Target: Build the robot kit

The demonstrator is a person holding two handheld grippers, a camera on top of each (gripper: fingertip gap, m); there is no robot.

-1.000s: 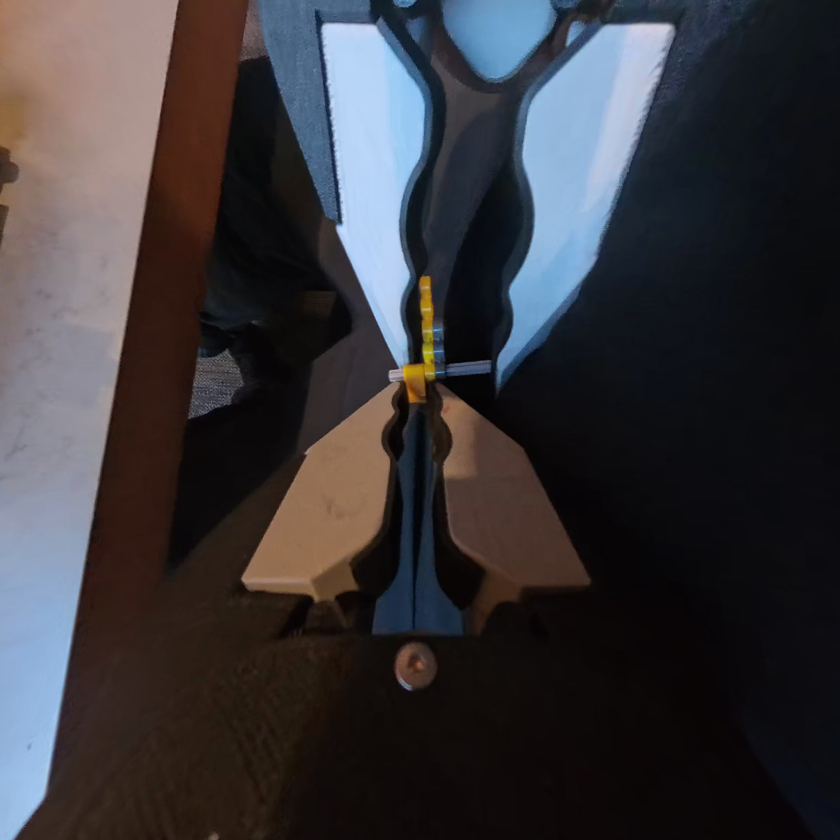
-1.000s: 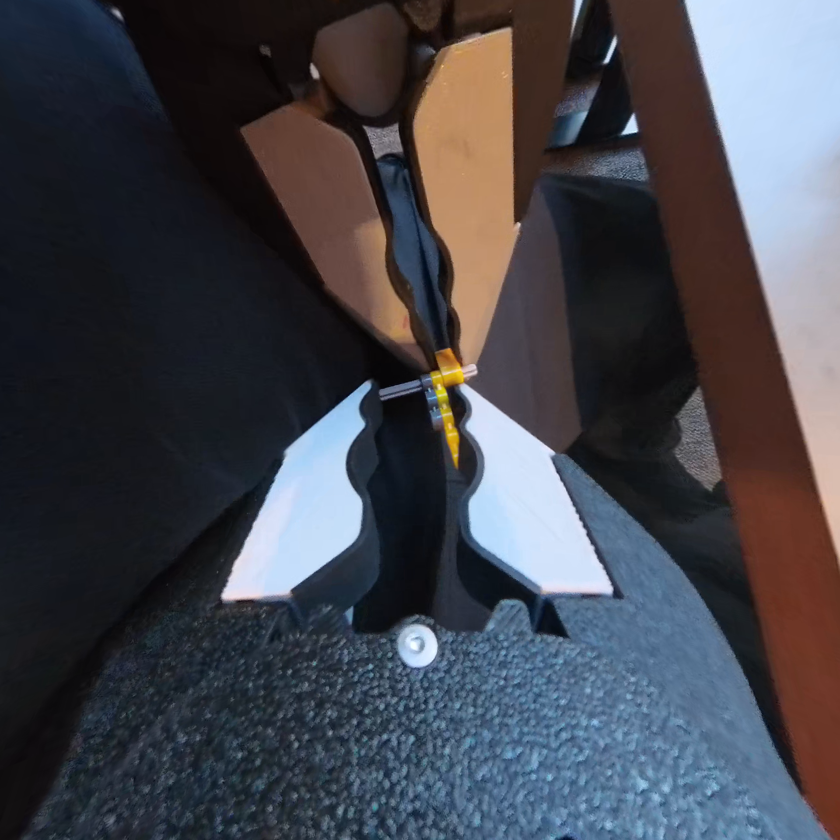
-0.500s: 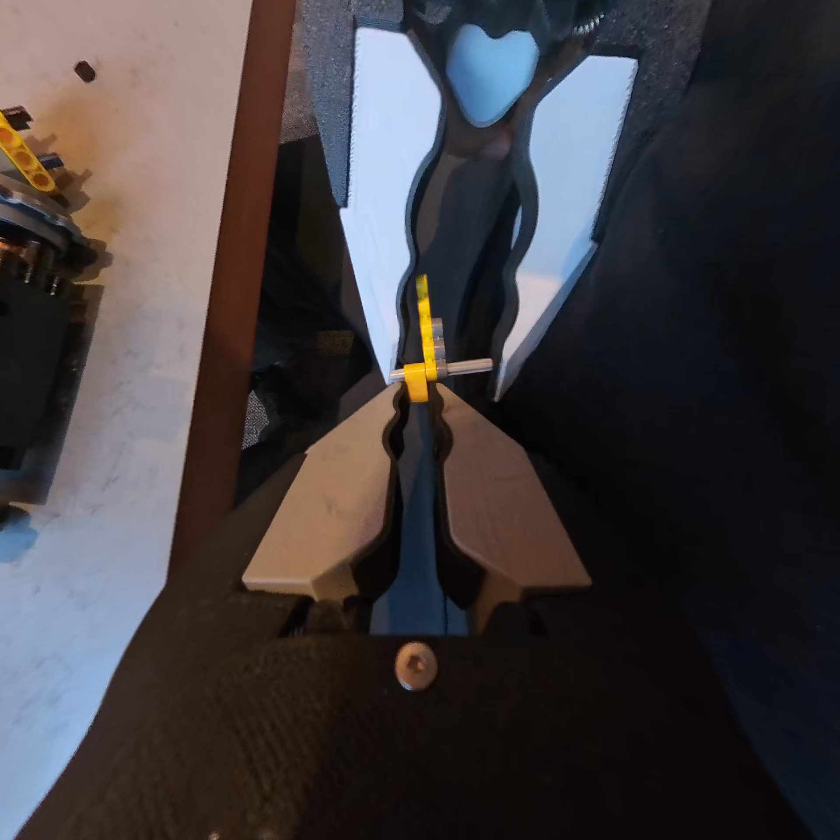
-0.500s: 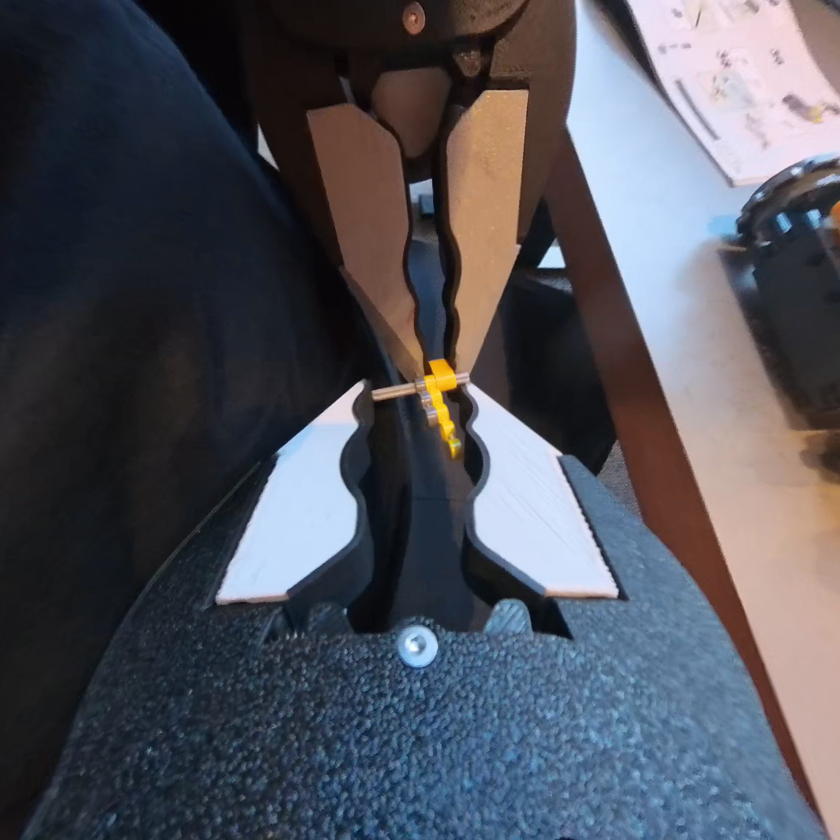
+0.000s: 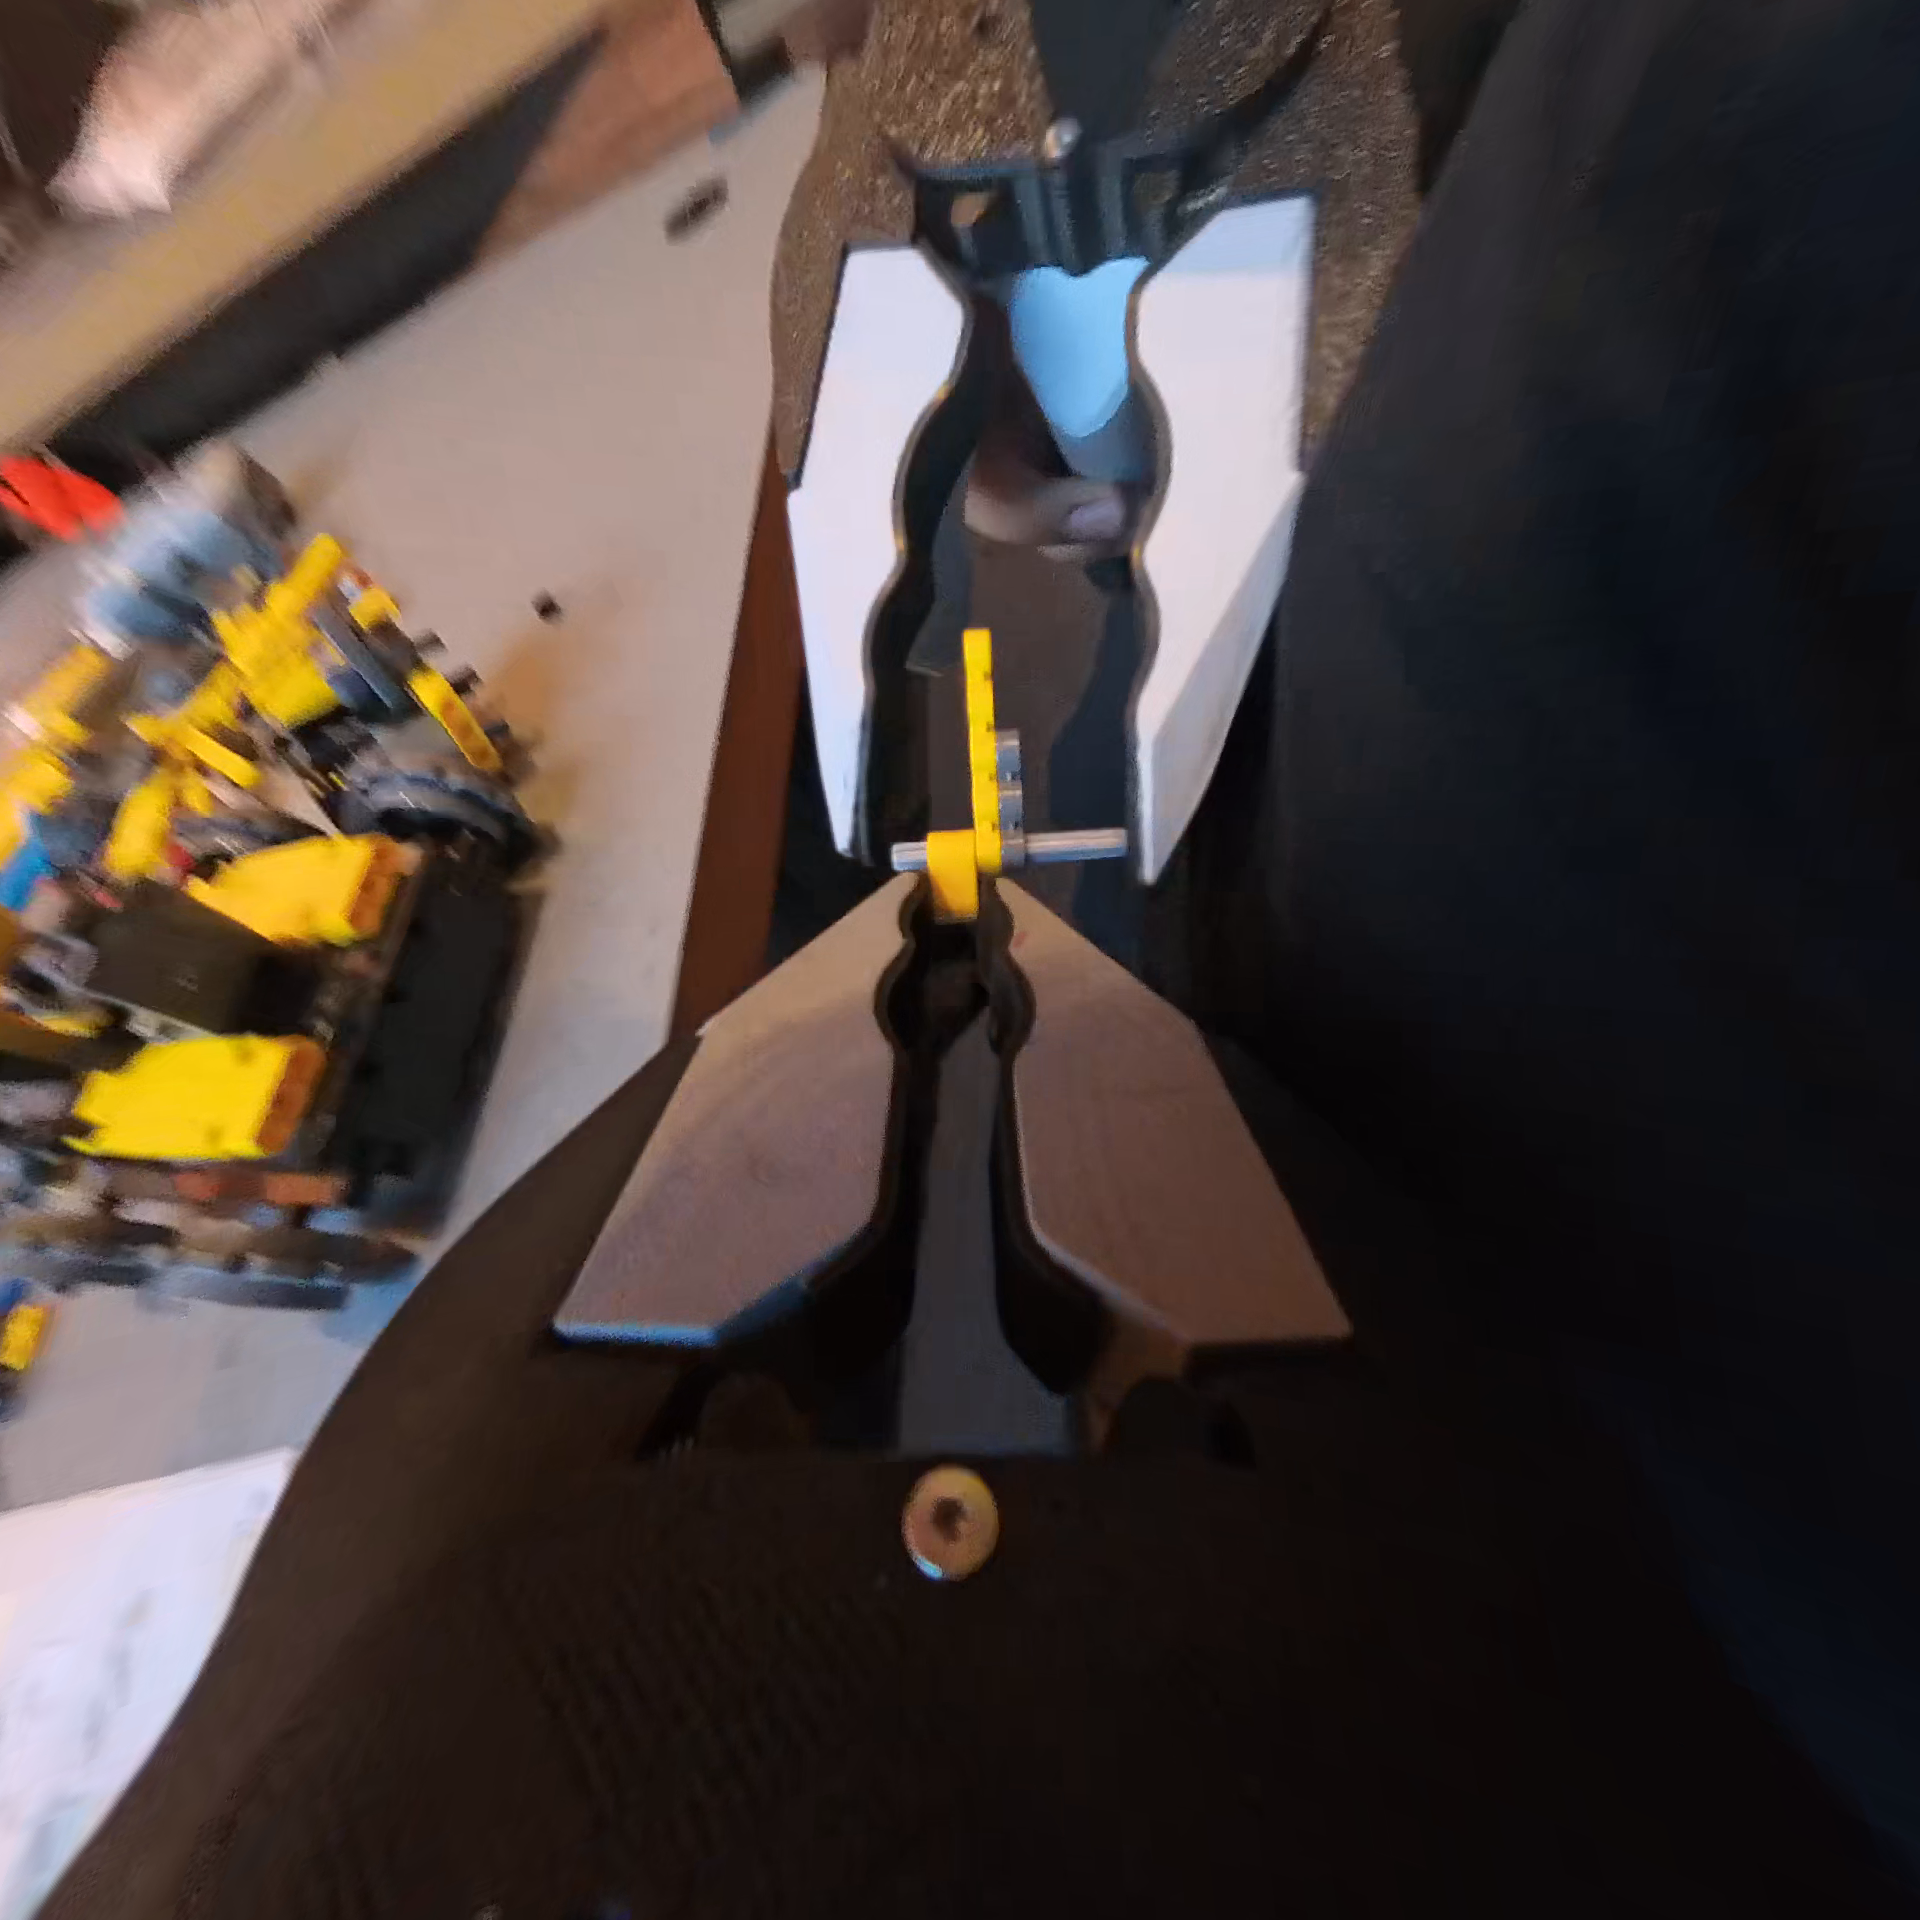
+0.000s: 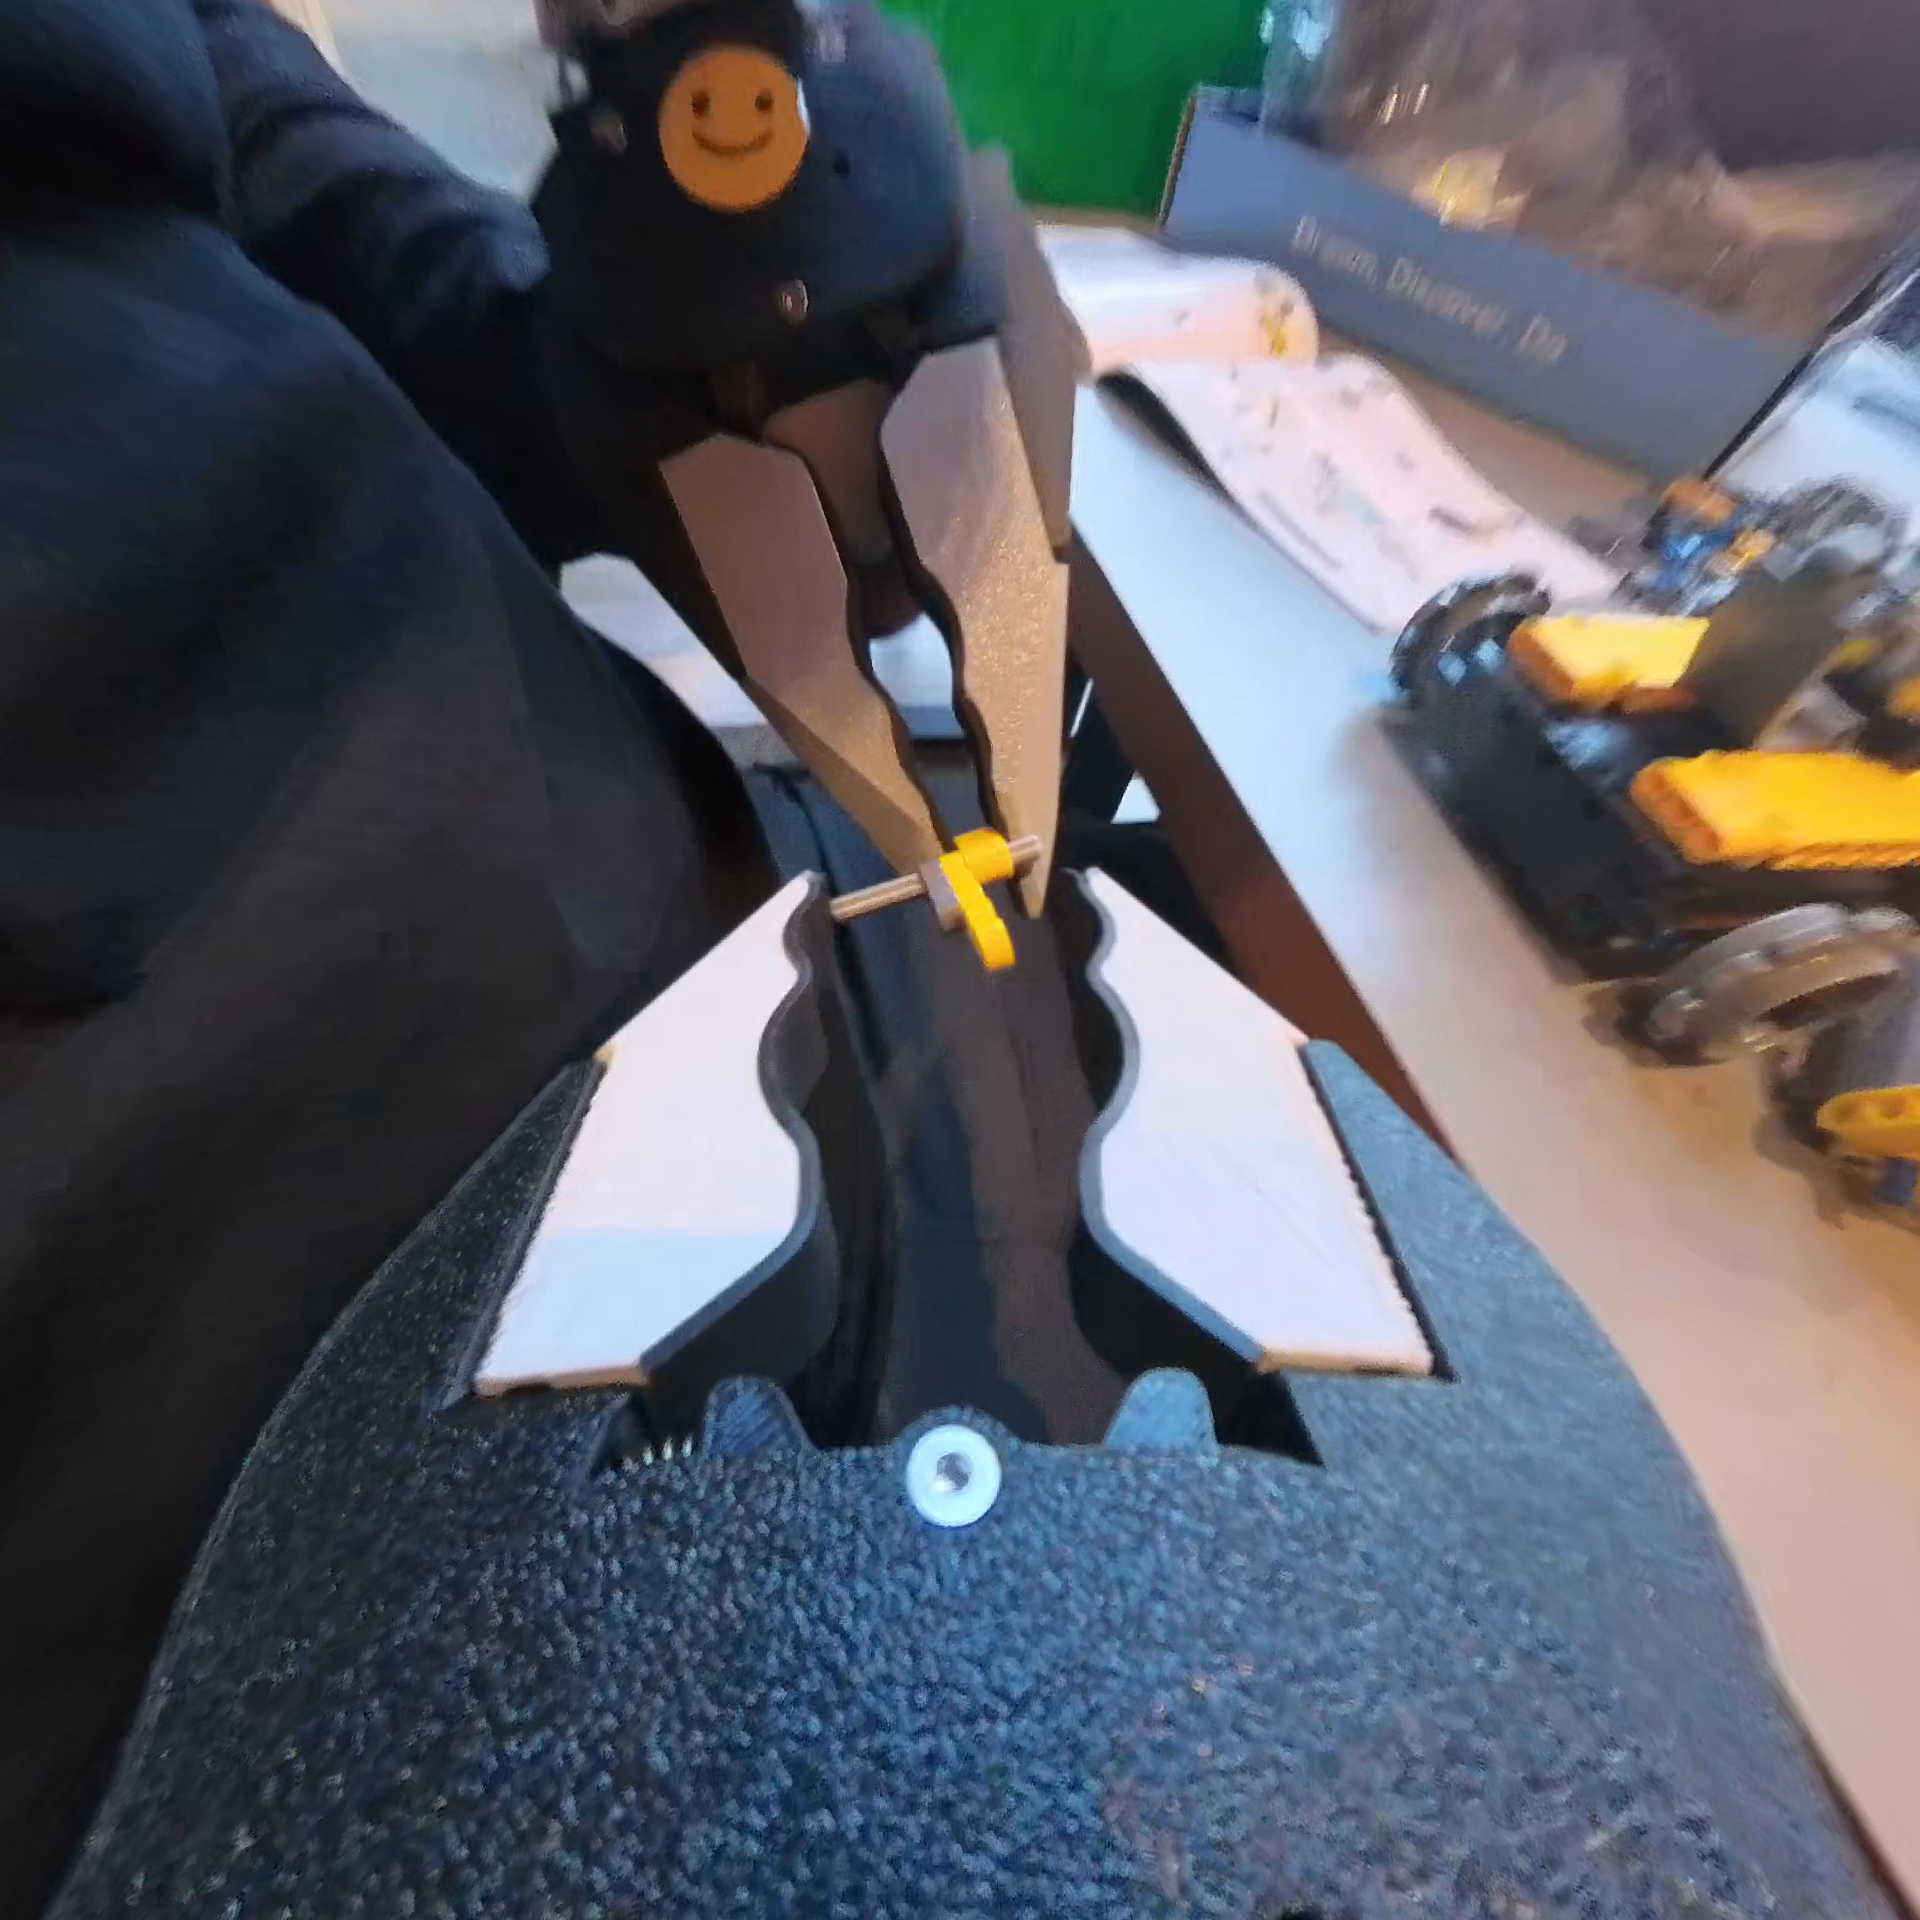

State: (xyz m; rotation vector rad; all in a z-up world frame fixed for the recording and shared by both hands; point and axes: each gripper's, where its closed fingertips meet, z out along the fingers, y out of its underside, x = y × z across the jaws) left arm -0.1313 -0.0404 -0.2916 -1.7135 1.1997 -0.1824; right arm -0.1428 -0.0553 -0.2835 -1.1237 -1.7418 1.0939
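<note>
My left gripper (image 5: 951, 904), with brown-grey fingers, is shut on the yellow end of a small brick assembly (image 5: 977, 748): a yellow beam, a grey connector and a thin grey axle (image 5: 1070, 844). My right gripper (image 6: 948, 883), with white fingers, is open. Its tips stand on either side of the axle (image 6: 878, 894), close to its ends. The two grippers face each other tip to tip beside the table edge. In the right wrist view the left gripper (image 6: 982, 868) comes down from above, holding the yellow piece (image 6: 982, 883). In the left wrist view the right gripper (image 5: 997, 852) is at the top.
A white-topped table (image 6: 1403, 1039) with a brown edge (image 5: 727, 831) carries a yellow-and-black brick-built vehicle (image 6: 1714, 821), also in the left wrist view (image 5: 260, 987), an open booklet (image 6: 1351, 488) and a dark box (image 6: 1455, 312). A person's dark clothing (image 6: 260, 727) is close behind both grippers. Only a small space, under 4 cm, lies between the two pairs of fingers.
Both grippers have moved together from below the table edge up to beside the tabletop, so the vehicle has come into view. The left gripper's hold and the right's open jaws are unchanged.
</note>
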